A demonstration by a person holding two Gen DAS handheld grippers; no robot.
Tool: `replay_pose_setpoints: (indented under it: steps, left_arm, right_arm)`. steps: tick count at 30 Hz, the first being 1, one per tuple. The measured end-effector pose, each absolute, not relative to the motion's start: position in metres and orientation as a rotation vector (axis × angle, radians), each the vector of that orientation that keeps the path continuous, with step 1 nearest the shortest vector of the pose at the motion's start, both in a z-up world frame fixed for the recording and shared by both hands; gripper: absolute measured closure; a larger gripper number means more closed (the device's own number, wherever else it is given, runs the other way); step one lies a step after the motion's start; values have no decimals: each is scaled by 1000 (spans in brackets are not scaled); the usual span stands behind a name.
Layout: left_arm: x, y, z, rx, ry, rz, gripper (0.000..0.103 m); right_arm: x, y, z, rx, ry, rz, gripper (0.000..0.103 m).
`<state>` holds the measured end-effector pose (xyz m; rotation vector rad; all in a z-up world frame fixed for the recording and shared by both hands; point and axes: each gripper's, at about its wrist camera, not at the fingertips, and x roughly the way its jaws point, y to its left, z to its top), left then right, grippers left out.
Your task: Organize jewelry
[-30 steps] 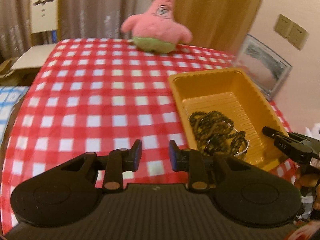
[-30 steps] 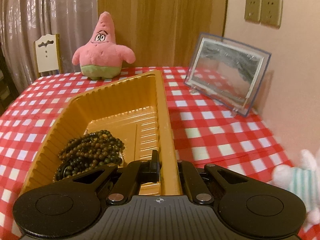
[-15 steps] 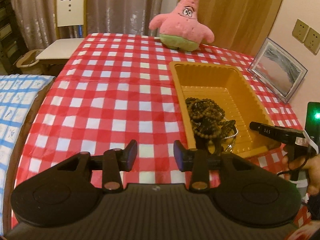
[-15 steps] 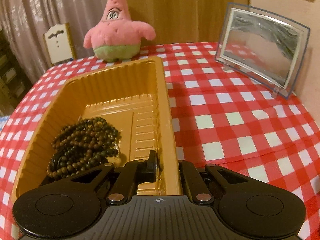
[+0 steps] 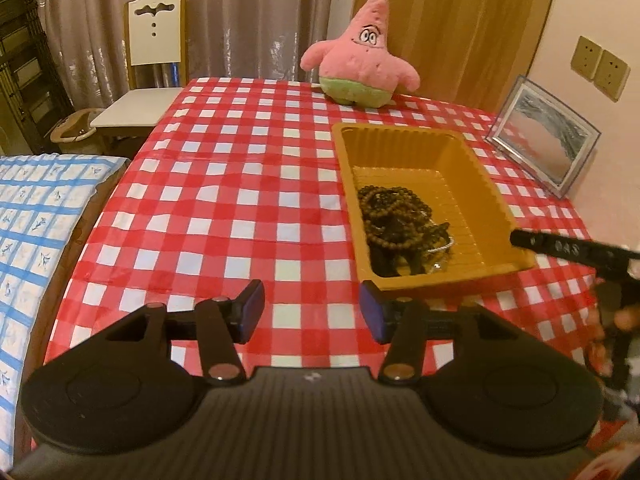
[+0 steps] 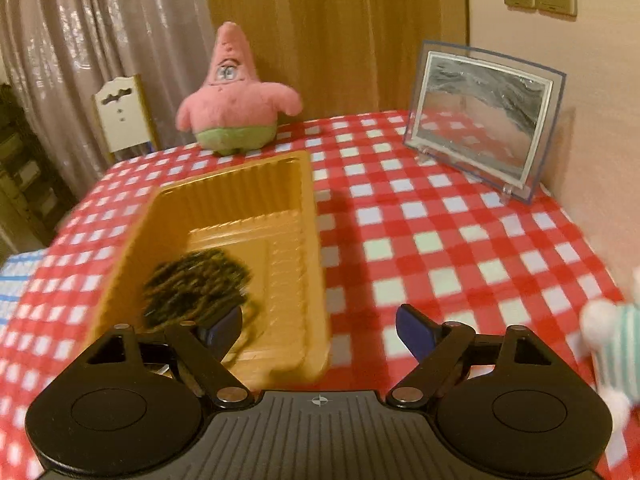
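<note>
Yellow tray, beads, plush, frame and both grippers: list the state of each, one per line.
yellow tray: upright on the checked tablecloth, open-topped.
bead strands: piled inside the tray's near end, tangled.
pink star plush: standing upright at the table's far edge.
picture frame: propped upright, leaning back.
left gripper: jaws opening, nothing between them.
right gripper: jaws opening wide, straddling the tray's near rim, gripping nothing.

Grey curtains (image 5: 248, 16); wooden panel (image 5: 452, 20); white chair (image 5: 154, 60); wall sockets (image 5: 598, 68); warm light.

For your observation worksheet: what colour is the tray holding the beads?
Yellow-orange tray; the left wrist view shows it best.
</note>
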<state>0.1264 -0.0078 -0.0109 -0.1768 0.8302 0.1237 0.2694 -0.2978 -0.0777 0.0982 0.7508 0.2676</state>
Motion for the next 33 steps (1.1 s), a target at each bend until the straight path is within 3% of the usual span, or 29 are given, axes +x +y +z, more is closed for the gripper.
replay_pose_setpoints:
  steps: [13, 33]
  left_arm:
    - [73, -23, 0, -117, 848, -25, 53]
    - [-46, -1, -1, -77, 886, -140, 53]
  right_arm:
    - [148, -266, -56, 102, 877, 328, 19]
    - [1, -217, -36, 64, 847, 301, 19]
